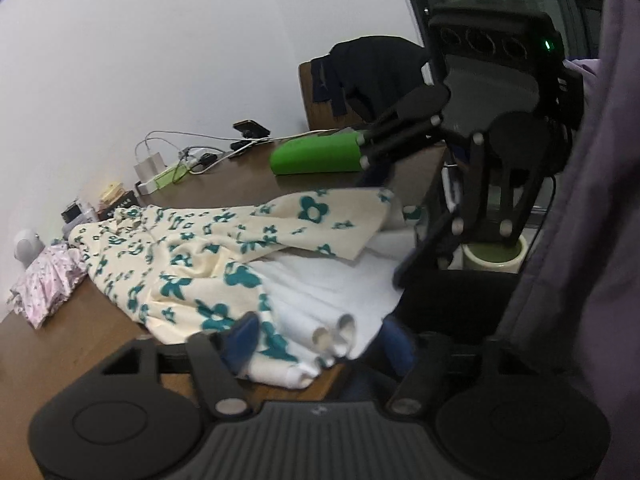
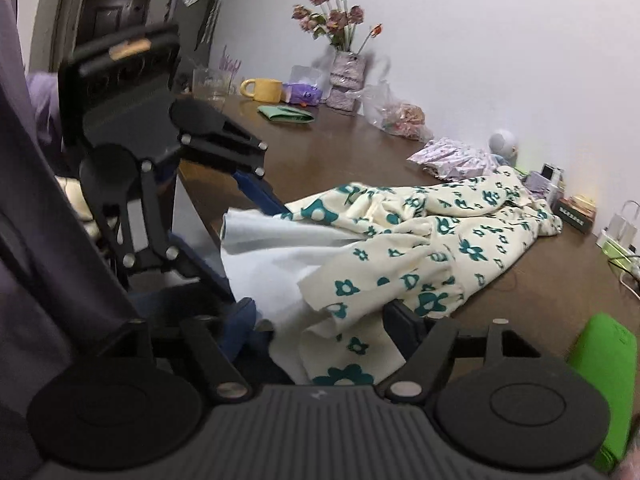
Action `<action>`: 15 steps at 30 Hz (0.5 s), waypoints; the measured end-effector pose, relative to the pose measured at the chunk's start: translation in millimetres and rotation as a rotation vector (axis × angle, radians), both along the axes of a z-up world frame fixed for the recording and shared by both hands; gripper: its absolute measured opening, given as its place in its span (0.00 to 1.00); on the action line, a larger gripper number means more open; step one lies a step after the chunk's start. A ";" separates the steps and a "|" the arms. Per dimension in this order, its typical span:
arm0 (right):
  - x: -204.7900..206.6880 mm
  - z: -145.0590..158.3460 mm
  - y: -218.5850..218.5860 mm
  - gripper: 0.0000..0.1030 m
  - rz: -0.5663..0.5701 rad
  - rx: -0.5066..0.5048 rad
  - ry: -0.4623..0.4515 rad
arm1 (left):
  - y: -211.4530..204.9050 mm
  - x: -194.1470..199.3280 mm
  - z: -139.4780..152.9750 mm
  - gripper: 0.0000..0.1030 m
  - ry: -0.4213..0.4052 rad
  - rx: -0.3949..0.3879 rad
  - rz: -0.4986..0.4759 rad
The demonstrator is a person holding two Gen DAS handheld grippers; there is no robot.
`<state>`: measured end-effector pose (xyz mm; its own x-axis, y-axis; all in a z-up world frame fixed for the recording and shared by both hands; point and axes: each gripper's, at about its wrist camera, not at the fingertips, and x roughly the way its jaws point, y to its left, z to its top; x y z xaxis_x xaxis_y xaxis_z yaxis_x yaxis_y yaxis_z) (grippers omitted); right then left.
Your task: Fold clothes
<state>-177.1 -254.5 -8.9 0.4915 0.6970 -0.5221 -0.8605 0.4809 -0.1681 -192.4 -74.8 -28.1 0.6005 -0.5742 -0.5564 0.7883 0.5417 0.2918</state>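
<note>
A cream garment with teal flowers [image 1: 192,256] lies crumpled on the brown table [image 1: 60,356], over a white cloth [image 1: 328,292]. It also shows in the right wrist view [image 2: 432,248], with the white cloth [image 2: 272,248] beside it. My left gripper [image 1: 320,340] is open, its blue fingertips [image 1: 244,336] straddling the near edge of both cloths. My right gripper [image 2: 324,320] is open around a hanging cream corner. In the left wrist view the right gripper [image 1: 384,216] is wide open at the garment's far corner. In the right wrist view the left gripper [image 2: 256,240] is open over the white cloth.
A pink patterned cloth [image 1: 48,284], chargers and cables [image 1: 160,164] and a green case [image 1: 316,152] lie on the table. A chair with dark clothing [image 1: 360,76] stands behind. A yellow mug [image 2: 264,90], flower vase [image 2: 344,80] and bags [image 2: 400,116] line the wall.
</note>
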 end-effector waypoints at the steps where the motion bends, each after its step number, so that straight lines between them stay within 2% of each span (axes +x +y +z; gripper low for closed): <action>1: 1.9 -3.1 2.1 0.58 0.008 -0.008 -0.007 | 0.8 1.1 1.9 0.54 0.013 -0.002 -0.001; 3: 0.0 -2.6 1.9 0.53 0.027 0.004 -0.001 | 2.0 -0.6 4.3 0.46 0.027 -0.006 -0.004; 5: -1.4 -0.1 1.5 0.38 0.040 0.015 0.017 | 5.2 -2.4 6.2 0.38 0.045 -0.029 -0.002; 7: -4.0 1.8 -0.4 0.13 0.047 0.025 0.038 | 8.1 -3.2 8.7 0.28 0.065 -0.055 0.004; 8: -6.0 3.0 -1.3 0.10 0.045 0.027 0.048 | 9.9 -4.8 10.7 0.16 0.079 -0.069 0.006; 9: -8.0 4.1 -2.2 0.09 0.043 0.030 0.058 | 11.8 -6.6 13.1 0.09 0.095 -0.081 0.006; 13: -17.1 13.1 -8.9 0.08 0.075 0.051 0.106 | 21.9 -14.8 27.9 0.07 0.138 -0.117 -0.025; 15: -12.7 24.5 -17.9 0.08 0.075 0.116 0.137 | 25.9 -16.1 38.4 0.07 0.125 -0.139 -0.032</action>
